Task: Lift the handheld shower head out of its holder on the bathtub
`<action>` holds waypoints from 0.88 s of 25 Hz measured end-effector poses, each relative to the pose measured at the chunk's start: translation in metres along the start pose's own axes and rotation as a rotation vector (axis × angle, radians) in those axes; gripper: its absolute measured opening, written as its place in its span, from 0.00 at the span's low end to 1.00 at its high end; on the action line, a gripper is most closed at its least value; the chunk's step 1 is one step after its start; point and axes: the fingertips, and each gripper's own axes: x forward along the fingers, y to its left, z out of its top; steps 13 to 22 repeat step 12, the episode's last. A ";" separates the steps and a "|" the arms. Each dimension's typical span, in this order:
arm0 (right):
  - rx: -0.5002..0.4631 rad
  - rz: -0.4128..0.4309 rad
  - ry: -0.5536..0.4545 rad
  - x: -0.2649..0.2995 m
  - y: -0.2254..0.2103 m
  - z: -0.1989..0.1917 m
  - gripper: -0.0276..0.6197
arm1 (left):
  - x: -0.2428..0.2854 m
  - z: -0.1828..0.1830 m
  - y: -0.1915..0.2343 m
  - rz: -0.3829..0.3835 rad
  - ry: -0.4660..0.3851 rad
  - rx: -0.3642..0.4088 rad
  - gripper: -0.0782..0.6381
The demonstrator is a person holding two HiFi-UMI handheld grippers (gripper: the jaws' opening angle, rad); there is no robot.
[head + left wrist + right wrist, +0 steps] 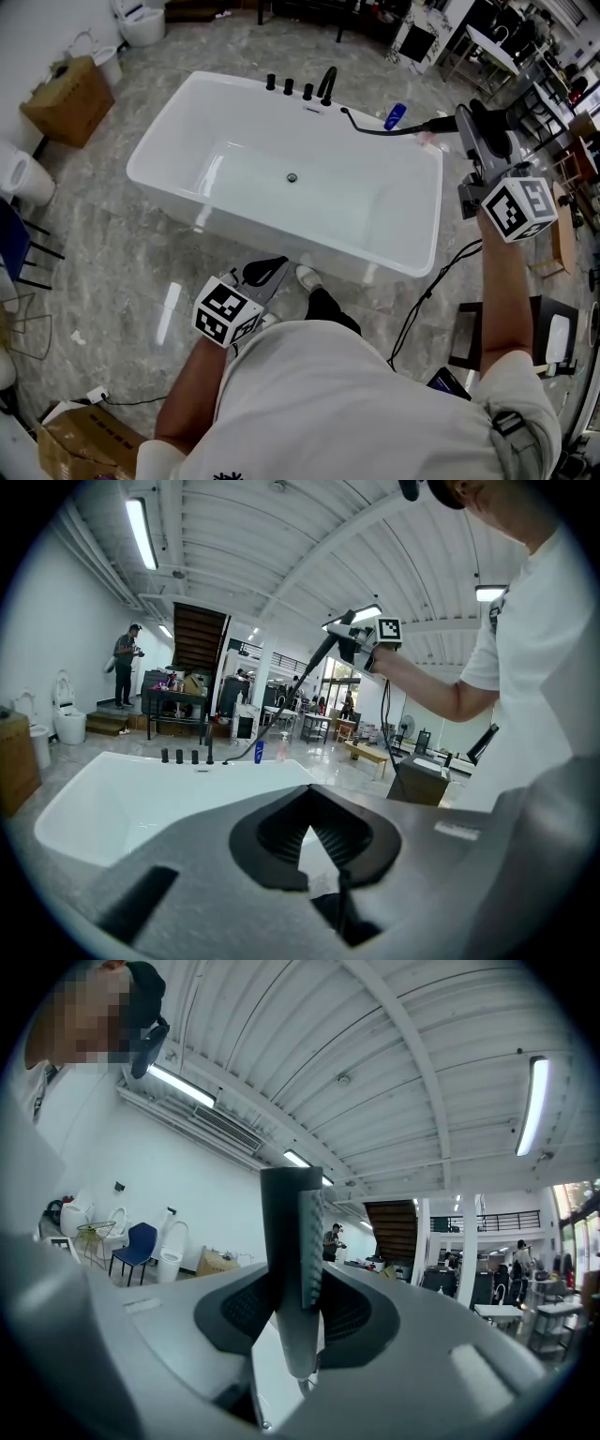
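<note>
The grey handheld shower head (pixel 292 1260) stands upright between the pads of my right gripper (pixel 298 1302), which is shut on it. In the head view my right gripper (pixel 466 124) holds it in the air beyond the far right corner of the white bathtub (pixel 394 258). Its black hose (pixel 375 130) sags back to the tub's deck by the black spout (pixel 327 84). The left gripper view shows the lifted shower head (pixel 323 653) high above the tub (pixel 112 803). My left gripper (pixel 265 273) hangs low by my waist, shut and empty, its pads (pixel 281 832) nearly together.
Three black knobs (pixel 289 87) stand beside the spout. A blue bottle (pixel 395 116) sits behind the tub's far right corner. A cardboard box (pixel 67 98), a toilet (pixel 23 178) and a blue chair (pixel 11 244) stand at the left. Cables and cases lie on the floor at right.
</note>
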 end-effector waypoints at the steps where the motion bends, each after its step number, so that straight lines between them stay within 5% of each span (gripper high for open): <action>1: -0.001 0.000 -0.001 0.000 -0.001 0.000 0.25 | 0.000 0.000 0.001 0.001 0.000 0.000 0.12; 22: -0.002 0.007 -0.009 0.000 0.001 0.000 0.25 | -0.003 -0.004 0.000 0.007 -0.007 -0.002 0.12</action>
